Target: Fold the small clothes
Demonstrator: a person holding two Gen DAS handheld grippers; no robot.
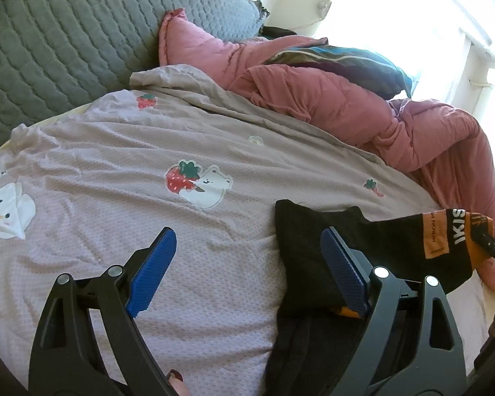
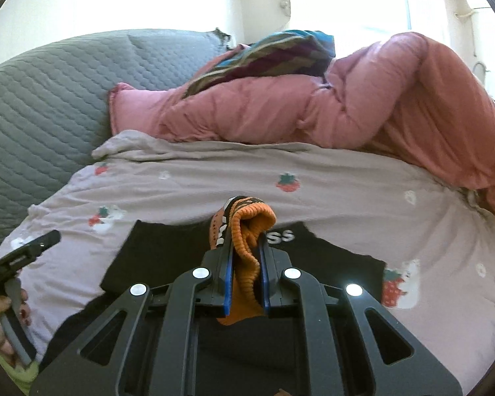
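The black garment (image 1: 313, 257) lies on the lilac strawberry-print sheet (image 1: 181, 231) of the bed, most of it flat. Its orange ribbed cuff (image 2: 247, 254) is pinched between the blue pads of the right gripper (image 2: 244, 250), whose jaws are almost fully closed on the bunched knit. In the left wrist view the lifted part stretches from the flat black cloth up and to the right, ending at the orange band with white lettering (image 1: 458, 231), so the long axis of the raised strip runs toward the right edge of that picture. The left gripper (image 1: 247, 257) hovers low over the sheet with its jaws spread wide and nothing pressed between them; its right finger (image 1: 343, 274) stands over the black cloth, and whether it touches I cannot tell. Behind the sheet lie a pink duvet (image 2: 346, 105), a striped cushion (image 2: 270, 52) on it, and a grey quilted cover (image 1: 82, 33).
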